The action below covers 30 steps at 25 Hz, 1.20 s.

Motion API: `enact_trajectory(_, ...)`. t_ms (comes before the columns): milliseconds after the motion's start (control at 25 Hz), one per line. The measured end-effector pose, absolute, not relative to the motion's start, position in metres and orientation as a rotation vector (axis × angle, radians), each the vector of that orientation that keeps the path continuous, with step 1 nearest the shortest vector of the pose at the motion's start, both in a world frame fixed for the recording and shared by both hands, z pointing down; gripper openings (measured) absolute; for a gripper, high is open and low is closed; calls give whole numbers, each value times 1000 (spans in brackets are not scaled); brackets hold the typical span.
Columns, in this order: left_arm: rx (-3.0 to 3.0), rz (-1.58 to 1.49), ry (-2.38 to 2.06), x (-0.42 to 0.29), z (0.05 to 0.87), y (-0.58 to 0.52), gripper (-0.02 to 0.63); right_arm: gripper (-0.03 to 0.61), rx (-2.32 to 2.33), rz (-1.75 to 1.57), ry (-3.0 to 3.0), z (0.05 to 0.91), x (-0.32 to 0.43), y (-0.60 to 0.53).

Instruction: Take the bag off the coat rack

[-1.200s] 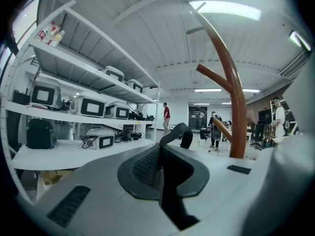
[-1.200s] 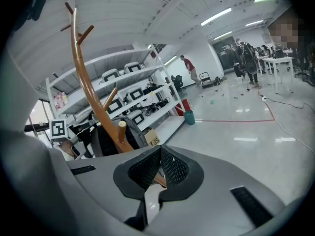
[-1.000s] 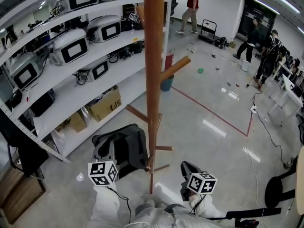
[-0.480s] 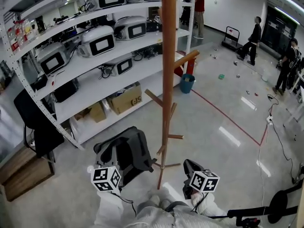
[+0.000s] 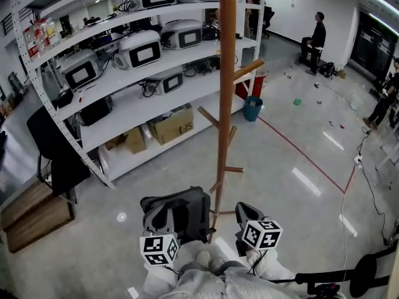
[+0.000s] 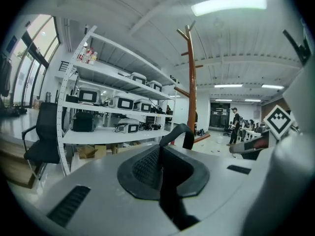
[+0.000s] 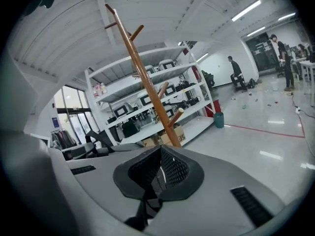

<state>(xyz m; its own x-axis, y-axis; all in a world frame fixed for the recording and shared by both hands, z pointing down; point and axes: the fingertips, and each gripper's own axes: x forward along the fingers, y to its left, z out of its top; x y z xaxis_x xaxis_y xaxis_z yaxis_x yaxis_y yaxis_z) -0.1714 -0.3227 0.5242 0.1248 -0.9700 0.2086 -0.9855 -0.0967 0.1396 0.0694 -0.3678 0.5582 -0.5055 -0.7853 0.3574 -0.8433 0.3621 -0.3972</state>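
The tall wooden coat rack (image 5: 225,104) stands in front of me, its pole also in the left gripper view (image 6: 192,82) and the right gripper view (image 7: 142,82). A dark grey bag (image 5: 177,212) hangs low just left of the pole's base, beside the lowest pegs. My left gripper (image 5: 163,245) is shut on the bag's black strap (image 6: 183,132), which loops up out of the jaws (image 6: 160,166). My right gripper (image 5: 249,222) is right of the pole, jaws shut (image 7: 160,173), with nothing seen between them.
White shelving (image 5: 124,98) with grey machines and cardboard boxes (image 5: 171,124) runs along the left. A black chair (image 5: 56,154) and a wooden crate (image 5: 34,213) stand at far left. A teal bin (image 5: 252,108), red floor line and people are farther back.
The bag and my left gripper have come lower and to the right, closer to my body and the pole's base. My right gripper has kept its place. My head has turned left.
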Motion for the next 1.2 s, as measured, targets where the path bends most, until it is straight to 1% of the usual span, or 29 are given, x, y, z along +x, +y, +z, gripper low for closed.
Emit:
enact_trajectory(280, 2159, 94, -1801, -113, 551, -304, 14, 12, 1469, 718, -2533, 551, 56, -360)
enact_trajectory(720, 2272, 41, -1666, -59, 528, -312, 14, 12, 1569, 688, -2494, 549, 81, -348)
enact_trajectory(960, 2328, 55, -1631, -42, 514, -310, 14, 12, 1621, 627, -2444, 544, 77, -329)
enact_trajectory(1200, 2358, 68, -1593, -41, 509, -292, 14, 12, 1700, 571, -2393, 539, 70, -300)
